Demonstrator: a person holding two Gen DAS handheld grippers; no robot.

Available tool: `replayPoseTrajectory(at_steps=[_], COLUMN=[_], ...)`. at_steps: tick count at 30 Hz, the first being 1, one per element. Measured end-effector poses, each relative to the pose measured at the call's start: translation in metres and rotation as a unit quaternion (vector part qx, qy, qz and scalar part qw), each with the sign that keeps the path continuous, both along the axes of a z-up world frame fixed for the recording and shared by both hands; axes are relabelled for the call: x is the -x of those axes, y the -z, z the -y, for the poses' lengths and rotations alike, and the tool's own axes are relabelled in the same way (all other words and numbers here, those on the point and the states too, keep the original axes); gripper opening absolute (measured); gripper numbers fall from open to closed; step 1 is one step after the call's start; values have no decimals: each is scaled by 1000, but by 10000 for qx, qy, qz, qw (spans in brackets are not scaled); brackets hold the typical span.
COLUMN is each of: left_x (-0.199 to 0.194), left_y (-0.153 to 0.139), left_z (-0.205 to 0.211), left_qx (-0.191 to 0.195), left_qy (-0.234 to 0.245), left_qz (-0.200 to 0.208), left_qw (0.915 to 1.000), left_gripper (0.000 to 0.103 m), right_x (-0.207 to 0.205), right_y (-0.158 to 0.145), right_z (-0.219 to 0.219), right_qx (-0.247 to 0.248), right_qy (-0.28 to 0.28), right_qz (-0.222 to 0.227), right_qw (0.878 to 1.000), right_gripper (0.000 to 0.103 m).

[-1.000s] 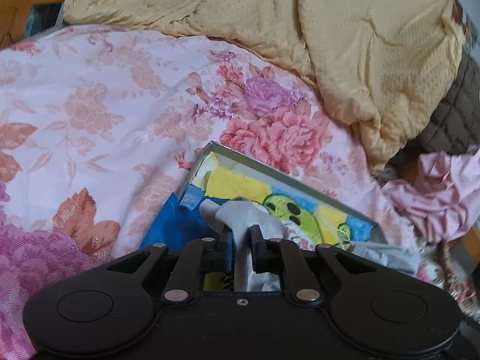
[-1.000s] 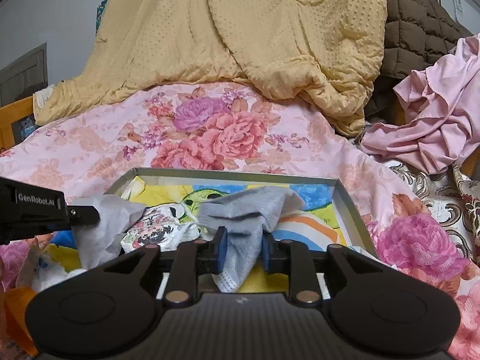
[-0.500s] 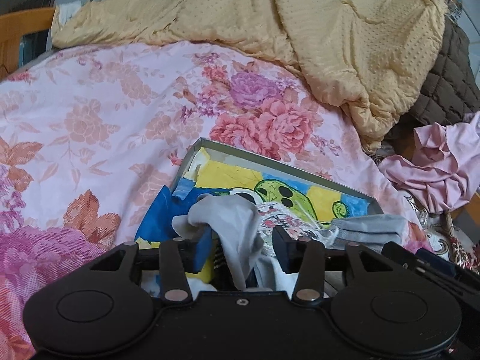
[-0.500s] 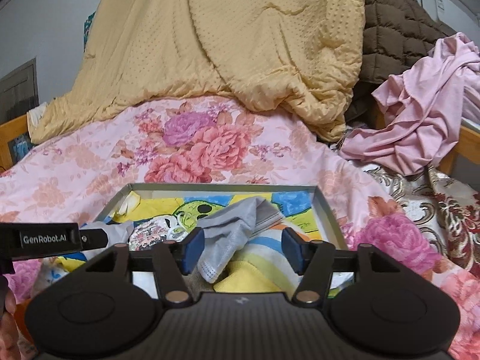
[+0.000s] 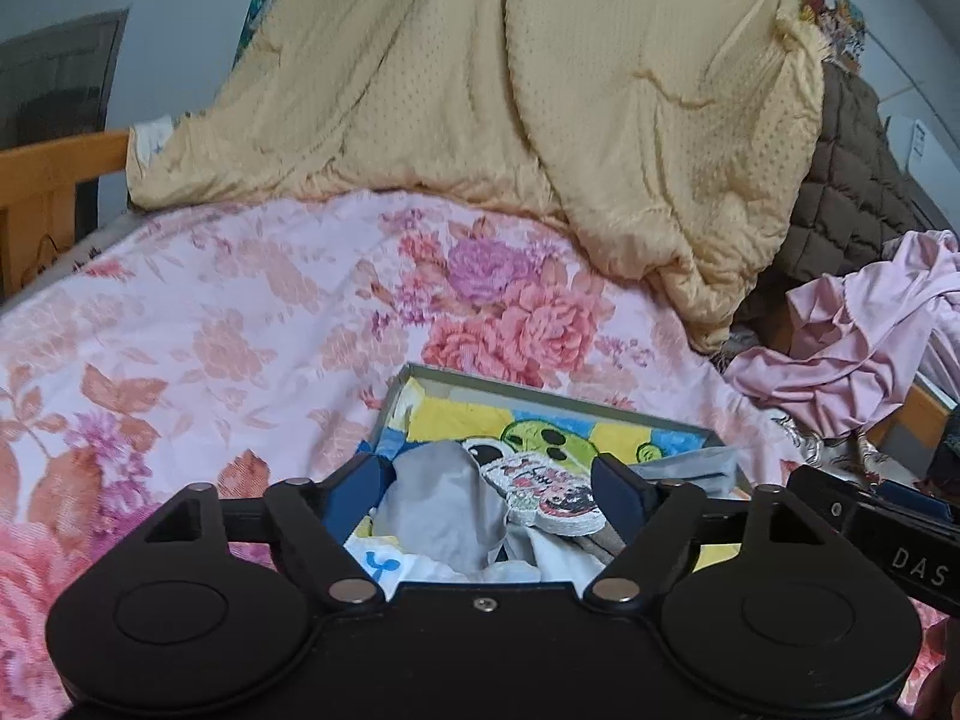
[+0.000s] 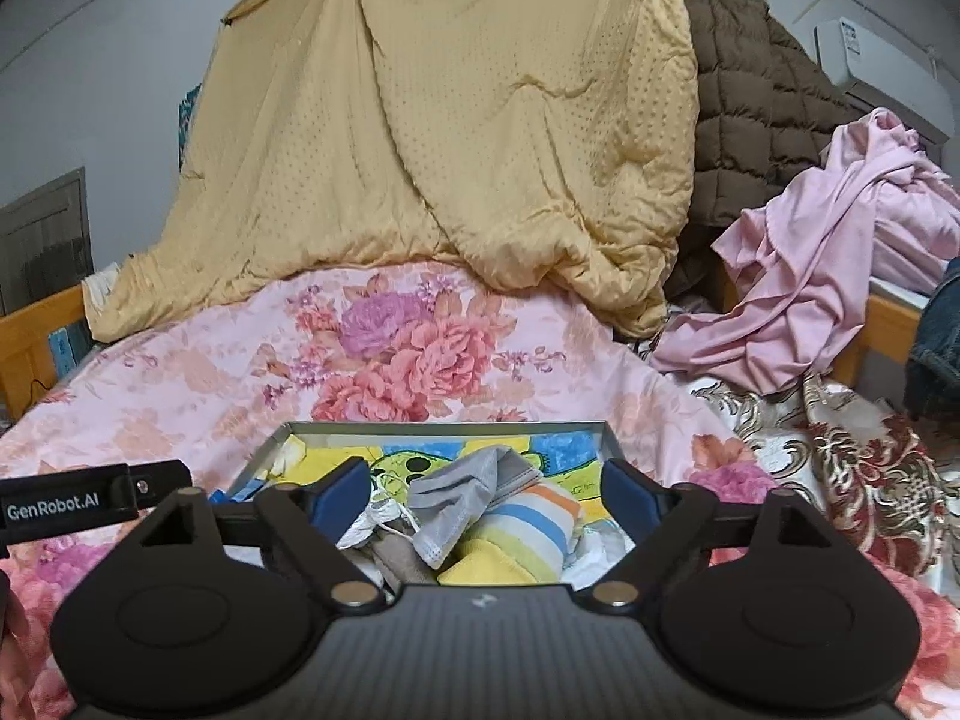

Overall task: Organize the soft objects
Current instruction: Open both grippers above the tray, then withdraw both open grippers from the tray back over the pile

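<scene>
Your left gripper (image 5: 489,489) has its jaws wide apart, and they have just been opening. A grey cloth (image 5: 447,513) sits in the gap between them, but the blue pads do not press on it, so it lies loose. Just to the right of that cloth, still between your jaws, is a small printed sock (image 5: 549,489) with red and black marks. Both lie in the box (image 5: 540,393), which is right in front of your left gripper and a bit below it. The box floor has a bright picture with a green cartoon face.

Your right gripper (image 6: 489,495) also has its jaws wide apart, and they too have just been opening. A grey sock (image 6: 462,495) lies between them, closer to the left pad, and nothing squeezes it. Next to it on the right is a striped sock (image 6: 531,531) with blue, orange and yellow bands. A yellow cloth (image 6: 492,567) lies closest to you, right under the middle of the gripper. All of them rest in the same box (image 6: 444,427) just ahead of your right gripper.

The box sits on a pink flowered cover (image 6: 420,348). Far ahead of both grippers hangs a yellow blanket (image 6: 480,150), and off to the right lies a pile of pink clothes (image 6: 840,276)
</scene>
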State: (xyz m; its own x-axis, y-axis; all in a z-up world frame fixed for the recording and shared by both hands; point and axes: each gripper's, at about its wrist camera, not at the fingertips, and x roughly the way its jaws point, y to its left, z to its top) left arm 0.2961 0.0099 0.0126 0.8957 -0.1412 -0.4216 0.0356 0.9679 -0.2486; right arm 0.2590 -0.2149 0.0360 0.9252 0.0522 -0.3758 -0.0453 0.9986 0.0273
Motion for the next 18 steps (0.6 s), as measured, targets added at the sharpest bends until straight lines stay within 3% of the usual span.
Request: replayPoseTrajectory(at_steps=[5,9,18], left_x=[27,50,92], left_y=[-12,-17,-27], left_z=[-1,-8,-18], left_qx=[-278,-272,-251], left_qy=[-66,-109,-17], left_qz=[248,347,546], left_qw=[9993,9990,9982], left_gripper=[85,93,99], right_x=[22,40,87], right_y=[-7,-11,-14], right_z=[1,1,4], right_qx=[7,-50,-109], right_qy=[-34,-22,46], right_qz=[88,158,274], right_qw=[10000,9999,9996], right_gripper=[97,100,102])
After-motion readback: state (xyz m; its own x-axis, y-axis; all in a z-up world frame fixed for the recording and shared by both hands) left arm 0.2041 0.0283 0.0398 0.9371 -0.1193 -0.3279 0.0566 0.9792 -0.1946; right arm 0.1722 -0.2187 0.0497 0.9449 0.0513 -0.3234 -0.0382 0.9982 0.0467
